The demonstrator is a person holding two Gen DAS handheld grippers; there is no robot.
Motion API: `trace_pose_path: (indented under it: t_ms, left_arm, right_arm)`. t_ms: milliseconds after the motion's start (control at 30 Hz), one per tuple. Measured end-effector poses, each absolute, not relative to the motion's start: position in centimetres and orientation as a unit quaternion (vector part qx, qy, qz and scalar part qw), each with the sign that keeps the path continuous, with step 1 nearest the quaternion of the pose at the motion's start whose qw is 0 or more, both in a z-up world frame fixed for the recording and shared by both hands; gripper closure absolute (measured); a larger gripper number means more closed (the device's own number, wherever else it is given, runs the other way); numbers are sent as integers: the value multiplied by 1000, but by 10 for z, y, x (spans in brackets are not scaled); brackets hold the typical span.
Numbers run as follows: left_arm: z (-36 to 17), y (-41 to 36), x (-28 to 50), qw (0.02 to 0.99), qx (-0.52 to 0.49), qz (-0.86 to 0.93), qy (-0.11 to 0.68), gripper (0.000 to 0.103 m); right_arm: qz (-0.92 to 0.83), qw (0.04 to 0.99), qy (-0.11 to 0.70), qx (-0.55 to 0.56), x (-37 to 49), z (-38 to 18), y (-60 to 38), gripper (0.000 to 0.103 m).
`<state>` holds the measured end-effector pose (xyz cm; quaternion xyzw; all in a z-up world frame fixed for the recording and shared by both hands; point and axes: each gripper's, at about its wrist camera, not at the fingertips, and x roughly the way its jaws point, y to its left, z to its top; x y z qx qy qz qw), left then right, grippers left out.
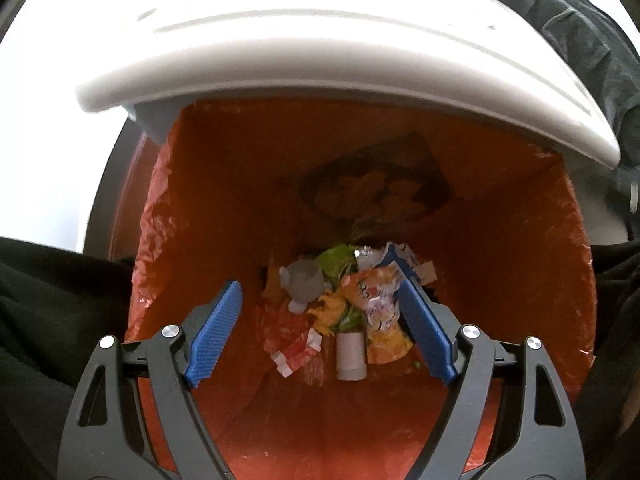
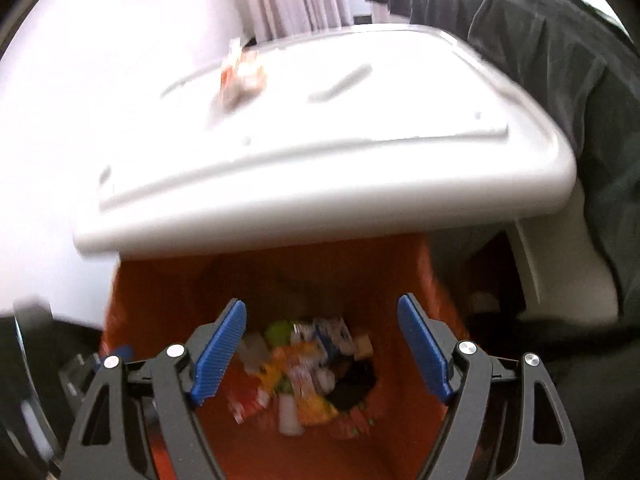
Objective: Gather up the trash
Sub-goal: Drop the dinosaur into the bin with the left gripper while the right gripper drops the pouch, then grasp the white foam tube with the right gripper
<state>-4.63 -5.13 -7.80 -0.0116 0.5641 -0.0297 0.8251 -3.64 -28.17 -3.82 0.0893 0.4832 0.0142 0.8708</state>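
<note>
Left gripper point(image 1: 320, 304): jaws wide, nothing between the pads; hangs over the mouth of the bin so anything let go would fall inside.
Right gripper point(image 2: 322, 328): also wide and empty, over the same bin.
Bin point(image 1: 500, 248): orange liner, set just under the tabletop point(image 1: 280, 60) edge, likely for short carries.
Trash point(image 1: 352, 304): wrappers, a white cup, paper scraps heaped at the bottom.
Left to collect: one crumpled wrapper point(image 2: 242, 76) on the tabletop.
Around: dark cloth point(image 2: 540, 40) draped at the far right; tabletop edge overhangs the bin's far side.

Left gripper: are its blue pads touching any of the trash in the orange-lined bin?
Apart. In the left wrist view the left gripper stands open above the bin; the trash lies far below at the bottom.
</note>
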Motion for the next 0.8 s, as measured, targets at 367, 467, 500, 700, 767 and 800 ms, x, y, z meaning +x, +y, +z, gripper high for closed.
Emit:
trace_pose_path:
  t_ms: [367, 467, 500, 700, 767, 800]
  left_arm:
    - [-48, -66, -55, 864, 27, -36, 502, 20]
    - [-47, -64, -55, 864, 30, -30, 502, 19]
    - [-45, -63, -54, 864, 27, -29, 502, 19]
    - [-36, -66, -55, 875, 42, -28, 482, 19]
    - [-35, -68, -56, 876, 48, -30, 479, 19]
    - [-34, -70, -56, 877, 51, -31, 478, 19]
  right_arm:
    - [-57, 861, 488, 134, 156, 6, -308, 26]
    - [-83, 842, 511, 150, 205, -7, -304, 26]
    - [-92, 838, 515, 152, 216, -11, -303, 26]
    - [-154, 812, 551, 113, 251, -43, -292, 44]
    - [-172, 826, 534, 52, 249, -44, -276, 63]
    - [-172, 831, 527, 44, 247, -45, -272, 66]
